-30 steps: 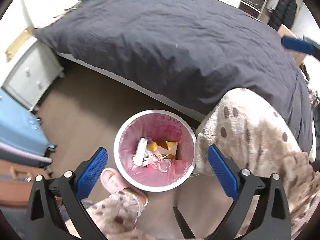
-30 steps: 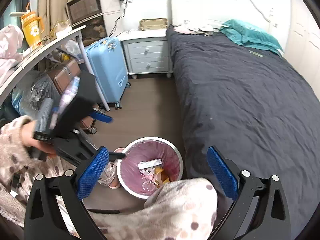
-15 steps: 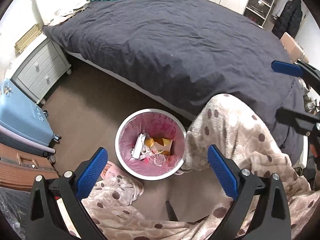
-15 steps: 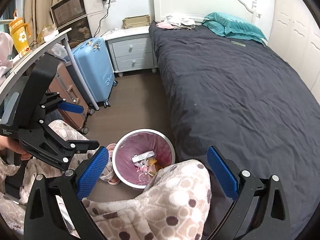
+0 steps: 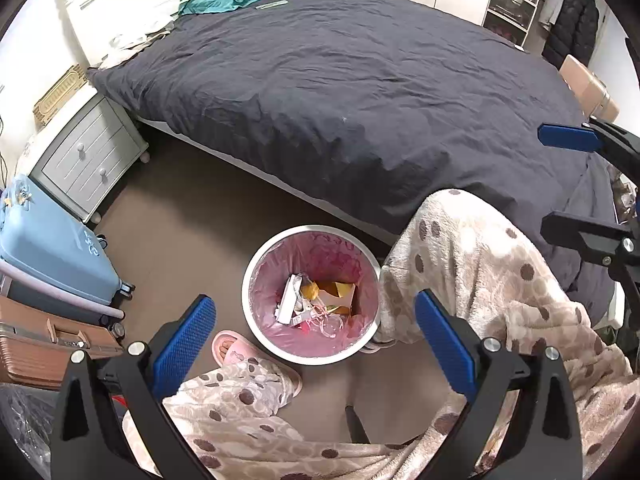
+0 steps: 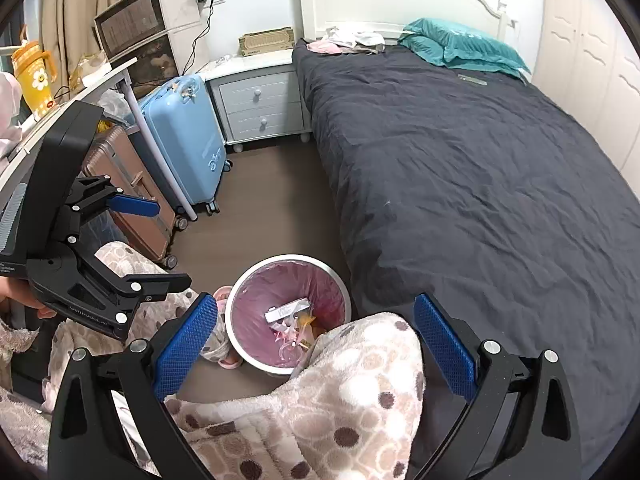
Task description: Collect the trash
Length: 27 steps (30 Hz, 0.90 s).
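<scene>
A white round trash bin [image 5: 256, 332] with a pink liner stands on the brown floor beside the bed; it also shows in the right wrist view [image 6: 244, 356]. Paper scraps and wrappers [image 5: 316, 300] lie in its bottom. My left gripper [image 5: 314, 332] is open and empty, held high above the bin. My right gripper [image 6: 316, 340] is open and empty, also above the bin. The right gripper appears at the right edge of the left view [image 5: 576, 184], and the left gripper at the left of the right view [image 6: 132, 240].
A bed with a dark duvet [image 5: 360, 92] fills the right side. The person's knees in spotted fleece [image 5: 472, 264] flank the bin, with a pink slipper [image 5: 232, 350]. A blue suitcase [image 6: 188, 140], a brown suitcase [image 6: 128, 196], a white nightstand [image 6: 260, 104] and a desk [image 6: 60, 112] stand left.
Both grippers have risen and pulled back from the bin, so it looks smaller and more of the room shows. Both stay open and empty.
</scene>
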{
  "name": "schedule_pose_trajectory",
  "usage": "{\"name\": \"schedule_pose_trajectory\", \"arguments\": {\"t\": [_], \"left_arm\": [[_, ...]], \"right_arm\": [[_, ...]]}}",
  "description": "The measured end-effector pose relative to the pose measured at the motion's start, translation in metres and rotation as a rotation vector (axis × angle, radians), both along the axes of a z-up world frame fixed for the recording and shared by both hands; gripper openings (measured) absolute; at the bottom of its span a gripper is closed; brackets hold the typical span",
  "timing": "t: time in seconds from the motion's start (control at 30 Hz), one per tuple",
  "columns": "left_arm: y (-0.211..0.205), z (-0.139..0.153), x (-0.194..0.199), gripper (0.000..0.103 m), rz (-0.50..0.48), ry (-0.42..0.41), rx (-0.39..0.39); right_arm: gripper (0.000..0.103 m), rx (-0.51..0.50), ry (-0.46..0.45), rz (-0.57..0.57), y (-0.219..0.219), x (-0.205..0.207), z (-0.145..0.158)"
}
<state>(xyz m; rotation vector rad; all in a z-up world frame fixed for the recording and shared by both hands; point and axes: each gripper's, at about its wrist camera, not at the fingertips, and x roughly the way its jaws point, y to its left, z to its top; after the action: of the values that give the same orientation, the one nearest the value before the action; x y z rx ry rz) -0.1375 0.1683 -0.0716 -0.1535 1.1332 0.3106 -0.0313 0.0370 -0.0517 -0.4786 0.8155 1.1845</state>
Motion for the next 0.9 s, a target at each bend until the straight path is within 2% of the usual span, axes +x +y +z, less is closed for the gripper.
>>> {"name": "schedule_pose_trajectory", "arguments": {"t": [0.07,0.2,0.4,0.67,0.8,0.9], "left_arm": [[-0.001,0.000,0.000,0.098,0.001,-0.007,0.005],[-0.005,0.001,0.002,0.098,0.012,-0.005,0.068],[-0.001,0.000,0.002,0.098,0.023,-0.043,-0.005],[-0.008,0.002,0.002,0.098,0.010,-0.087,0.014],[0.003,0.007,-0.002,0.098,0.087,-0.142,-0.028],[0.008,0.009,-0.003,0.098,0.102,-0.149,-0.035]], "right_arm": [[0.096,-0.003,-0.004,0.003,0.001,-0.001,-0.001],[0.096,-0.011,-0.003,0.008,0.002,-0.002,-0.003],[0.096,-0.017,-0.002,0.004,0.001,-0.001,-0.005],[0.096,-0.021,0.003,-0.003,0.002,0.001,-0.007],[0.096,-0.014,0.011,0.003,0.002,0.001,-0.009],[0.096,-0.016,0.014,0.003,0.002,0.001,-0.010]]}}
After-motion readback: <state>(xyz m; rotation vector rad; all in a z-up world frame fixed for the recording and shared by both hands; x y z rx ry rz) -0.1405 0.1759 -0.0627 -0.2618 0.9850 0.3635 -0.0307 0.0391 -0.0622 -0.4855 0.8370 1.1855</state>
